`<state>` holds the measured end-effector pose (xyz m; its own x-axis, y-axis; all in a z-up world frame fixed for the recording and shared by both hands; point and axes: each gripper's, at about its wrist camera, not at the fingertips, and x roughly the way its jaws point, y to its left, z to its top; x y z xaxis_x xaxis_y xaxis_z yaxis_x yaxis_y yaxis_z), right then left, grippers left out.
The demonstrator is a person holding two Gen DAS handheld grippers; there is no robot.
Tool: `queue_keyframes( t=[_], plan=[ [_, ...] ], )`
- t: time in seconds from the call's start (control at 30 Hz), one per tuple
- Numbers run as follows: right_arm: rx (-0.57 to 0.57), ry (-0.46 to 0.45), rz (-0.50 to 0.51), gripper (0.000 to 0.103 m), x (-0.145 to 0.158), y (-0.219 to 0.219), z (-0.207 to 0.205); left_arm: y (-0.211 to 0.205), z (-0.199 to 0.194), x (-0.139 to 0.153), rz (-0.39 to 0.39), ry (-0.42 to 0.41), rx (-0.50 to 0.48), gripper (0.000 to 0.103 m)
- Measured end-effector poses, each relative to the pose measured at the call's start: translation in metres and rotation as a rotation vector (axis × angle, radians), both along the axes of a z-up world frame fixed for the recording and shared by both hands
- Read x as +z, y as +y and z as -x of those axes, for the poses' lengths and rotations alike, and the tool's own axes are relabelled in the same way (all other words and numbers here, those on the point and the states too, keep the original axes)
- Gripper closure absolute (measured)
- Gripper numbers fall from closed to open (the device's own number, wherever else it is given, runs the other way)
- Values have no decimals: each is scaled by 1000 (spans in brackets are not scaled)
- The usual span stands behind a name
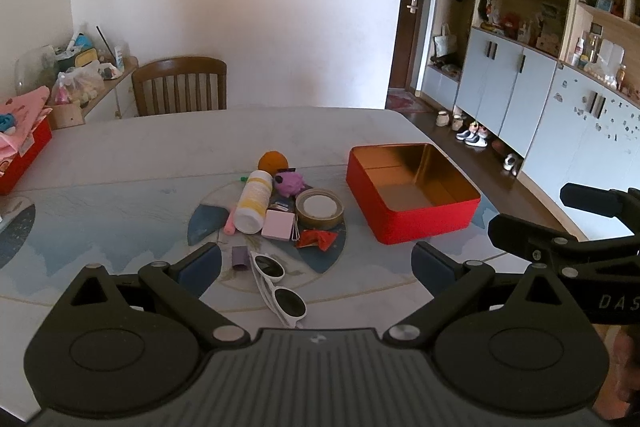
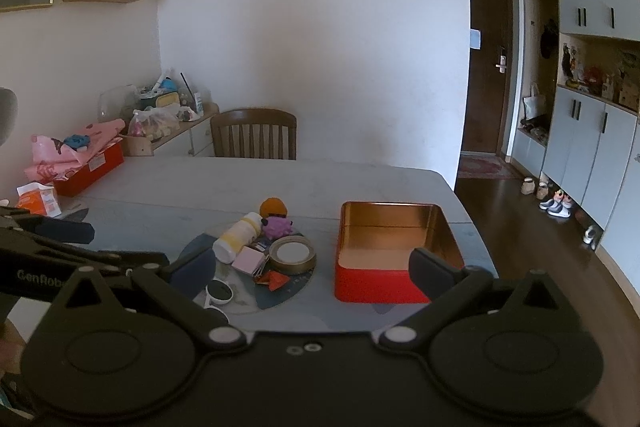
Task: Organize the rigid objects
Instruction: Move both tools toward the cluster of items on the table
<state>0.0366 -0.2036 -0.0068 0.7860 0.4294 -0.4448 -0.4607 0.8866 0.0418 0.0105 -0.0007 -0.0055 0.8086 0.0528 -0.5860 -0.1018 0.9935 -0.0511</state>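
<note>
Presently listed, largest first: desk (image 1: 120,155), pale top with a blue-patterned mat. Red tin box (image 1: 412,191), lidless, gold interior empty, on the desk right of the clutter. Left claw (image 1: 316,263), spread wide, holding nothing, raised over the near desk edge. Right claw (image 2: 312,267), likewise spread wide and empty, its right finger in front of the box's near wall. Clutter pile at mat centre: white-and-yellow bottle (image 1: 253,201) lying on its side; tape roll (image 1: 320,207) just beside it; white sunglasses (image 1: 278,285) nearest the left claw; orange ball (image 1: 273,161) at the far side; purple toy (image 1: 291,183); pink square case (image 1: 278,225); red wrapper (image 1: 318,239).
</note>
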Motion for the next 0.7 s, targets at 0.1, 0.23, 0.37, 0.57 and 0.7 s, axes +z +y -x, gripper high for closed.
queue_keyframes(
  t=[0.1, 0.23, 0.37, 0.57, 0.7],
  plan=[
    [11, -2, 4, 0, 0, 2, -2, 0, 1, 0, -3, -5, 8, 1],
    [22, 0, 4, 0, -3, 2, -4, 1, 0, 0, -2, -9, 13, 1],
    [38, 1, 14, 0, -4, 5, -6, 3, -1, -1, 10, -5, 16, 1],
    [54, 1, 26, 2, -7, 17, -7, 14, -6, -4, 13, 2, 26, 1],
    [63, 21, 26, 3, -9, 26, -15, 30, -14, -6, 30, 5, 44, 1]
  ],
)
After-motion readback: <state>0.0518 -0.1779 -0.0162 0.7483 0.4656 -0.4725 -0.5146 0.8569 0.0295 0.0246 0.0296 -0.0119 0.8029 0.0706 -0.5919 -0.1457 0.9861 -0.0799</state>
